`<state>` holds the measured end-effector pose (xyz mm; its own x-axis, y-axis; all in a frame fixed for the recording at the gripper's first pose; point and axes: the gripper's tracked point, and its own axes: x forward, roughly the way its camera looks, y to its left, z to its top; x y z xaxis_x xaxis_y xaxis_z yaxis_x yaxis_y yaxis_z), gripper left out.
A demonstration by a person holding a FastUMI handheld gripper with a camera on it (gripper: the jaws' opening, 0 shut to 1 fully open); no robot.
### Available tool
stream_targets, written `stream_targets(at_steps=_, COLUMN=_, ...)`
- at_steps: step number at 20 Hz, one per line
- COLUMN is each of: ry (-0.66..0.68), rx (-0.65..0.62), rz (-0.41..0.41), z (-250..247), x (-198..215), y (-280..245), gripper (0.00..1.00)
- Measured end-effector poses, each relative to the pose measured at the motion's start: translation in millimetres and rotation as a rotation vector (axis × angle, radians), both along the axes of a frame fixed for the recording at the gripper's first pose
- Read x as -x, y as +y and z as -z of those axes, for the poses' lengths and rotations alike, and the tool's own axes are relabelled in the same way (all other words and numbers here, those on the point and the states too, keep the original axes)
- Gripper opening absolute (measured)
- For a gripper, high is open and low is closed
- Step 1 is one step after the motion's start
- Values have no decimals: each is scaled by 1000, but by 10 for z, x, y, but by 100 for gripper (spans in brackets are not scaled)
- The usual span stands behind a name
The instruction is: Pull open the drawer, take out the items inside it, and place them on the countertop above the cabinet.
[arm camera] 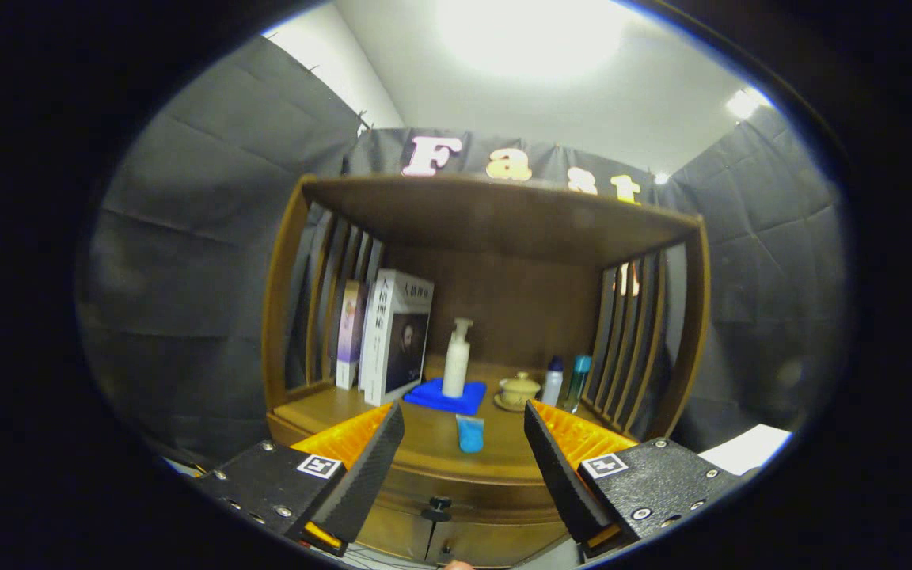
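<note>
My tongs [464, 443] spread wide and holding nothing, drawer [472, 538] below them shut with its contents hidden, blue item [469, 433] lying on the bench [432, 451] ahead, books [393, 336], pump bottle [456, 359], lidded cup [518, 389] behind.

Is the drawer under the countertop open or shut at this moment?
Shut: the drawer front sits flush under the countertop edge, its knob untouched. The gripper hangs ahead with its jaws spread, holding nothing.

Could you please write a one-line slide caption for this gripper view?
Open gripper hovers before a wooden cabinet, above its dark drawer knob; a small blue item lies on the countertop.
</note>
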<state>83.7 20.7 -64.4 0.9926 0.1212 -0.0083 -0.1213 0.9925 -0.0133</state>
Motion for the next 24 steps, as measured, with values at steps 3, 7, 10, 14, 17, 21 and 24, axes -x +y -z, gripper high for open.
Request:
stream_targets(at_steps=3, ry=13, rx=-10, rz=-1, z=-374, x=351, y=-52, gripper=94)
stream_targets(at_steps=7, ry=-10, rx=-88, rz=24, z=-781, x=871, y=-75, gripper=95)
stream_targets(at_steps=10, ry=-23, rx=-120, rz=31, z=-966, x=1159, y=-27, gripper=95)
stream_targets(at_steps=14, ry=-29, rx=-47, rz=45, z=-1080, x=1334, y=43, gripper=95)
stream_targets(at_steps=17, ry=-2, rx=-68, rz=-13, z=-1021, x=1379, y=274, gripper=95)
stream_targets(at_steps=21, ry=8, rx=-56, rz=-38, z=-977, x=1374, y=325, gripper=95)
stream_targets(at_steps=24, ry=20, rx=-51, rz=-31, z=-933, x=1328, y=295, gripper=95)
